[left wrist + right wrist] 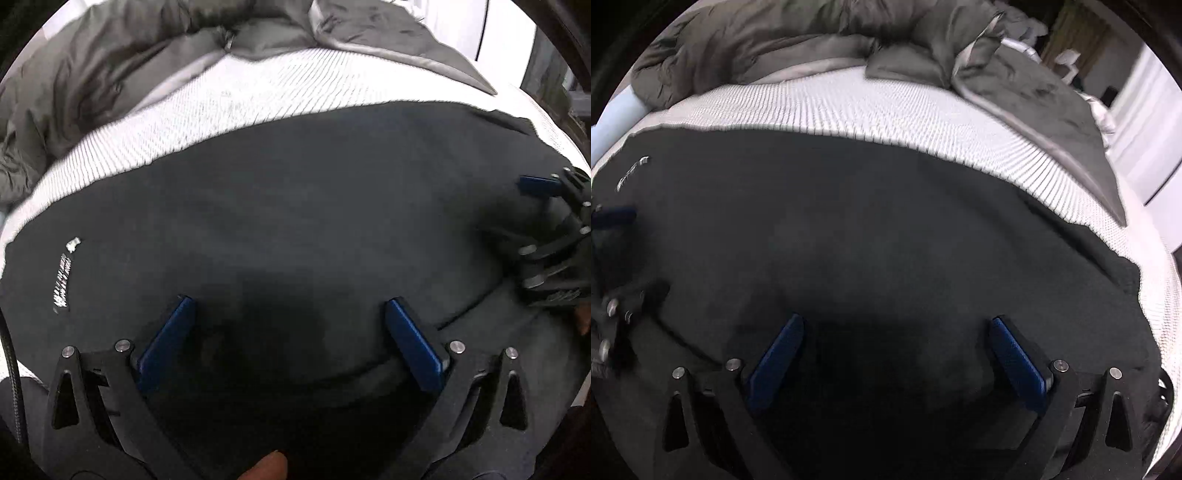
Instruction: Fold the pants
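The dark pants [295, 206] lie flat across a white ribbed bed cover [229, 99], with a small white logo print [64, 273] at the left. They also fill the right wrist view [871, 229]. My left gripper [288, 306] is open and empty, its blue pads spread just above the cloth. My right gripper [895, 325] is open and empty too, low over the pants. The right gripper shows at the right edge of the left wrist view [546, 206]. The left gripper shows at the left edge of the right wrist view [613, 258].
A rumpled grey duvet [798, 37] is bunched along the far side of the bed, with a grey flap [1052, 110] hanging over at the right. A white wall or door [1152, 122] stands beyond the bed at the right.
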Demonstrator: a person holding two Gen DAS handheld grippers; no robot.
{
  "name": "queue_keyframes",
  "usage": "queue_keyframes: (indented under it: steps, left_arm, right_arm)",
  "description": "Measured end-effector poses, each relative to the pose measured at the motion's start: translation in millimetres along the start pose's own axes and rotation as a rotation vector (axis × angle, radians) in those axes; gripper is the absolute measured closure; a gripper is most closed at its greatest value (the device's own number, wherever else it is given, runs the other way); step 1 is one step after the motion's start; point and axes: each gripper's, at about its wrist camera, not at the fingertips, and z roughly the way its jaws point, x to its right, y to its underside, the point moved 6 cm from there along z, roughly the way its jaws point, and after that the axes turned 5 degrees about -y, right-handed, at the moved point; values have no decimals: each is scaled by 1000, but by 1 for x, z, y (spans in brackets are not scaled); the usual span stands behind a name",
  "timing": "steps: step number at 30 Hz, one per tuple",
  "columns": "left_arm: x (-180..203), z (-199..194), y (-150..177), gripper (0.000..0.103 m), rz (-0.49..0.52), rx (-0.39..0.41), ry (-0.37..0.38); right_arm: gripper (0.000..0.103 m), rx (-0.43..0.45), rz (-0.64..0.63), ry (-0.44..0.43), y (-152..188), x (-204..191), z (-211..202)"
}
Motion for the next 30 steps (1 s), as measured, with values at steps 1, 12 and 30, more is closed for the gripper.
queue_keyframes:
  steps: [1, 12, 30]
  left_arm:
    - [-4, 1, 1, 0, -21, -6, 16]
    - [-32, -25, 0, 1, -66, 44, 54]
    - [-10, 35, -65, 0, -4, -13, 89]
  right_arm:
    - [1, -12, 27, -16, 7, 16, -5]
    - [1, -10, 258, 434, 26, 162, -28]
    - [1, -45, 117, -20, -60, 43, 54]
